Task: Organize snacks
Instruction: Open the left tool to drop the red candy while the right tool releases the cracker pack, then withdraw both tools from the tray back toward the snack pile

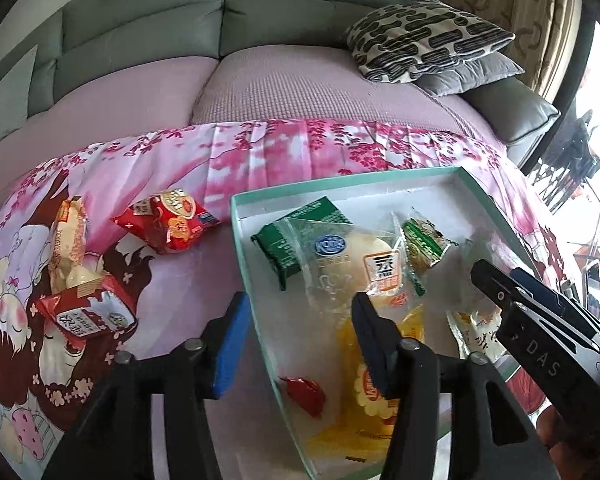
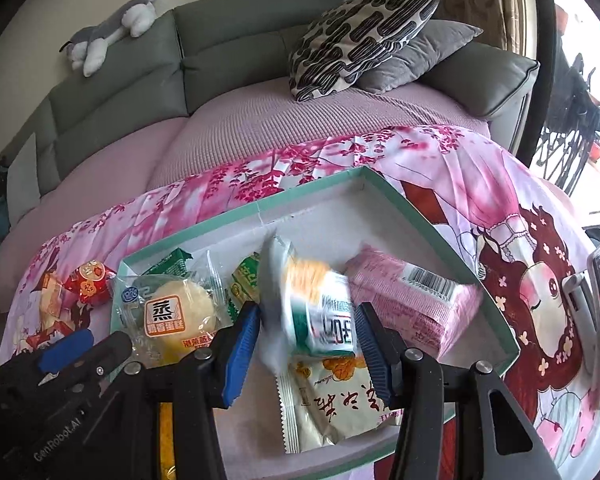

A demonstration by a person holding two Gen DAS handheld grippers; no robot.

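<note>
Two sets of jaws apart: left gripper (image 1: 300,299) empty; right gripper (image 2: 309,309) around blurred packet (image 2: 324,320), long axis upright, leaning left.

Left gripper (image 1: 296,336), right gripper (image 2: 306,344): black frames, blue pads, silver bolts; white lettering, possibly "GenRobot.AI".

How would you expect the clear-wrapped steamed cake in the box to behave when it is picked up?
The steamed cake looks puffy, so probably light and easily squashed. Its glossy clear wrapper may be slippery, with loose ends likely to crumple.
</note>
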